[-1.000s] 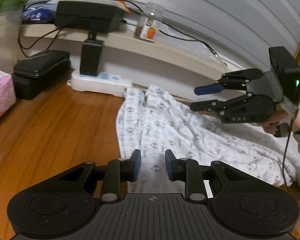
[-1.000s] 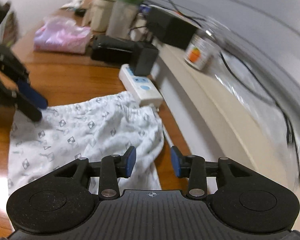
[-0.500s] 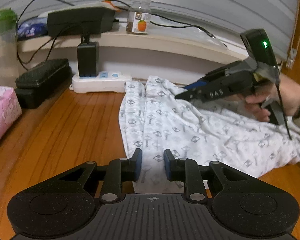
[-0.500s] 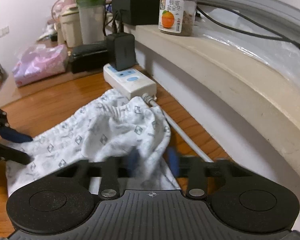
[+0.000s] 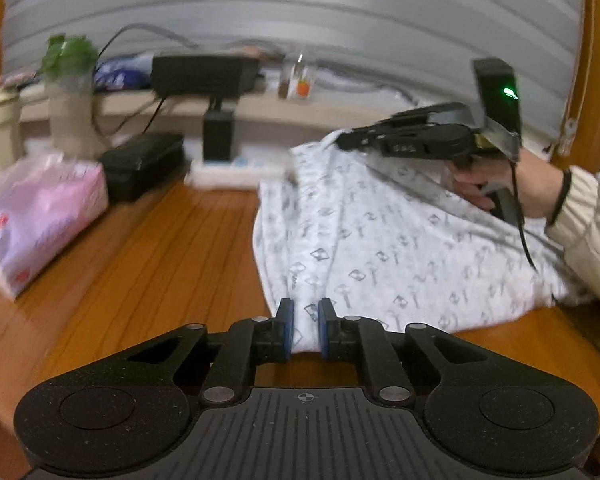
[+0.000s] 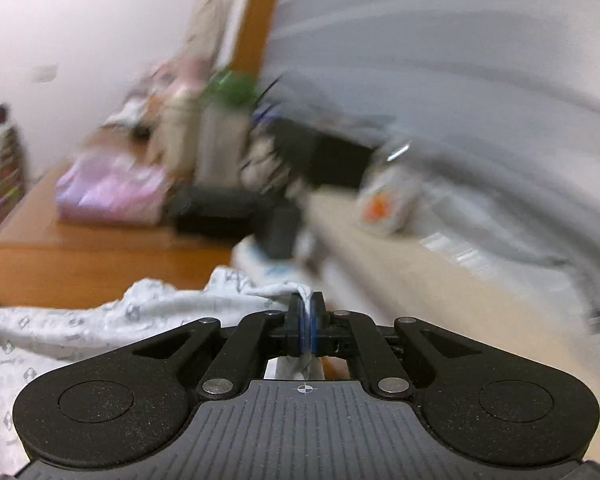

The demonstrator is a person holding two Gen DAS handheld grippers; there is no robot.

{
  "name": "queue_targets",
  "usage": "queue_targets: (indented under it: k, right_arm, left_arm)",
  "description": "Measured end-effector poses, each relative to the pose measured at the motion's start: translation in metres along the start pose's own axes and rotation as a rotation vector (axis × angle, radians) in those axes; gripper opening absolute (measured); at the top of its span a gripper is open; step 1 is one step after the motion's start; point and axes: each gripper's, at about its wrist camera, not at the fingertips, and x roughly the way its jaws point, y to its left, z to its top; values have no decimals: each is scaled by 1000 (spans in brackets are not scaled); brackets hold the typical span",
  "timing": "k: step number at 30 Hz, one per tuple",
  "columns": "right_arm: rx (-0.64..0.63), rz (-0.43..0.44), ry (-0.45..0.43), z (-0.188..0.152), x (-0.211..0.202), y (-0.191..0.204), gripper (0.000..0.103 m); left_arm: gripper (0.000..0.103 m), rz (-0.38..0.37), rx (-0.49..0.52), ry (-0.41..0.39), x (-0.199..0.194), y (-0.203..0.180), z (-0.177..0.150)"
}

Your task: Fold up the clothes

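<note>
Right gripper (image 6: 307, 320) is clamped on the white patterned garment (image 5: 380, 248): in the right wrist view the blue pads (image 6: 300, 330) sit almost together at lower centre of the frame with a pinch of cloth squeezed between them and more hanging out below. From that pinch the fabric (image 6: 80, 320) runs off to the lower left edge of the frame. Left gripper (image 5: 303, 326) is closing, jaws narrow; in the left wrist view the near hem of the garment lies between its blue pads (image 5: 287, 332) at lower centre, but there are visible gaps on both sides, so not pinched yet. Garment sits on the wooden table (image 5: 160, 260), right of centre in the left wrist view. Its long axis runs from the near hem at the left gripper up to the far corner at upper right centre, where the right gripper (image 5: 342, 142) holds it raised off the table; the rest spreads toward the right edge, under the person's hand (image 5: 496, 184) and beige sleeve (image 5: 580, 216). Outward from there, left wrist view: pink packet (image 5: 40, 216) at the left edge, black case (image 5: 142, 164) beside it, white power strip (image 5: 236, 168) with a black adapter (image 5: 219, 138) plugged in, just beyond the garment's far edge. On the ledge (image 5: 340, 110) behind: black box (image 5: 204, 76), small jar (image 5: 298, 82) with an orange label, green-lidded bottle (image 5: 70, 96) at upper left. Both views are motion-blurred, the right one heavily.
</note>
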Motion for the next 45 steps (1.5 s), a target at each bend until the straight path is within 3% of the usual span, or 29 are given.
queue_targets:
  k: [1, 3, 5, 7, 11, 13, 15, 22, 29, 45]
  right_arm:
    - [-17, 3, 65, -4, 12, 6, 5]
    - [-33, -7, 166, -13, 29, 14, 8]
    - [-12, -17, 175, -16, 25, 10, 15]
    - [2, -34, 176, -15, 14, 5, 34]
    - [4, -67, 158, -11, -39, -7, 39]
    - [-1, -100, 164, -17, -77, -14, 40]
    - [6, -127, 176, -27, -115, -18, 40]
    - [92, -234, 270, -95, -225, -17, 41]
    - [210, -312, 305, -161, -286, 0, 41]
    - [344, -359, 243, -210, -371, 60, 35]
  left_arm:
    - [23, 3, -2, 0, 0, 0, 0]
    - [25, 10, -5, 1, 0, 0, 1]
    - [29, 17, -8, 2, 0, 0, 2]
    - [36, 24, -11, 3, 0, 0, 3]
    - [44, 37, -18, 5, 0, 0, 5]
    - [55, 17, 13, -15, 14, -14, 15]
    - [58, -12, 46, -28, 31, -31, 24]
    - [56, -79, 144, 44, 96, -82, 20]
    - [52, -82, 113, 96, 114, -77, 3]
    - [53, -94, 175, 102, 110, -77, -1]
